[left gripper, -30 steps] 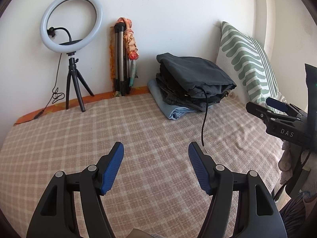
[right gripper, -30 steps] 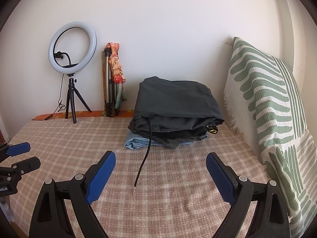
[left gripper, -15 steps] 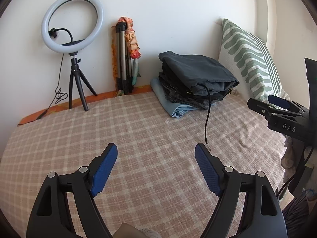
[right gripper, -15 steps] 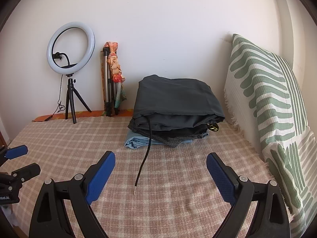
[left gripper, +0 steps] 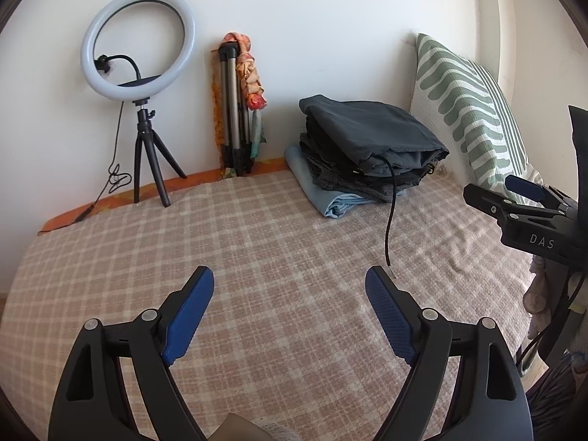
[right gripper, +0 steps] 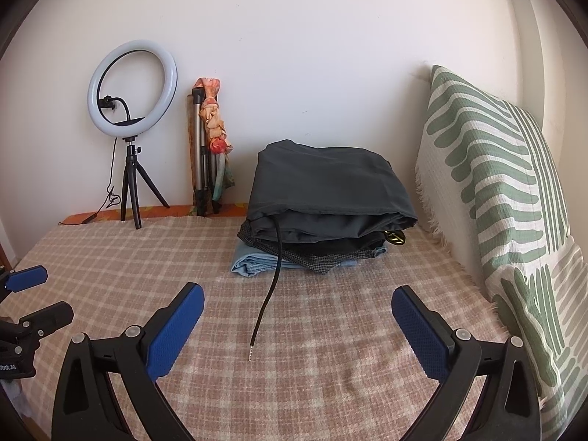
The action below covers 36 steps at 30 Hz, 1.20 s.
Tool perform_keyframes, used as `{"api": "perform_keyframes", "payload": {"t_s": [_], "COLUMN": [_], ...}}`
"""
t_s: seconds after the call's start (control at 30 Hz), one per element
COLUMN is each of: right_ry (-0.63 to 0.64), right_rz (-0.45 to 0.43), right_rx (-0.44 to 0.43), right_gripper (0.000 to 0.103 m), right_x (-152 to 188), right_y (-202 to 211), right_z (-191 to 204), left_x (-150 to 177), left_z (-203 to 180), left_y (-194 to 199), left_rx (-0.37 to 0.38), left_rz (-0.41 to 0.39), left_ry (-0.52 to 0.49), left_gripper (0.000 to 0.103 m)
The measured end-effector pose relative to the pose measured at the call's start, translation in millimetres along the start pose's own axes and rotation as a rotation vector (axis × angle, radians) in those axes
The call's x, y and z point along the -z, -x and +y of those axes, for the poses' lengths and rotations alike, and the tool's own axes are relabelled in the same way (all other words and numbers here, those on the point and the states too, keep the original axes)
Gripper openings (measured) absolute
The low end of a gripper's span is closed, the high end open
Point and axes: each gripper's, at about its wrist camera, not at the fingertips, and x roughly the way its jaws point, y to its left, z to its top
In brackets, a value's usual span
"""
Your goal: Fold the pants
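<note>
Both the left gripper and right gripper hover with jaws opening and nothing between them over the checked bedspread, the folded pants stacked near the pillow, so the fold looks finished or the next garment must be fetched.

A bed spread with a beige and cream checked blanket fills the lower part of both views, pushed up against a plain white wall lit by soft daylight. At the far left edge a white ring light stands on a small black tripod, its thin cable trailing down to an orange strip along the wall, and just beside it a folded silver tripod wrapped in patterned orange cloth leans upright. A white pillow with green stripes stands propped against the right side.
</note>
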Motion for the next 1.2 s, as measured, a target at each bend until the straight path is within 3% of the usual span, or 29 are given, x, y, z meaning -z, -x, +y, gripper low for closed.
{"api": "perform_keyframes", "payload": {"t_s": [1.2], "right_ry": [-0.015], "right_rz": [0.009], "right_rx": [-0.008], "right_gripper": [0.103], "right_x": [3.4], "right_y": [0.5], "right_z": [3.0], "left_x": [-0.2], "left_z": [0.1], "left_y": [1.8], "left_rx": [0.011], "left_rz": [0.004], "left_ry": [0.006], "left_gripper": [0.085]}}
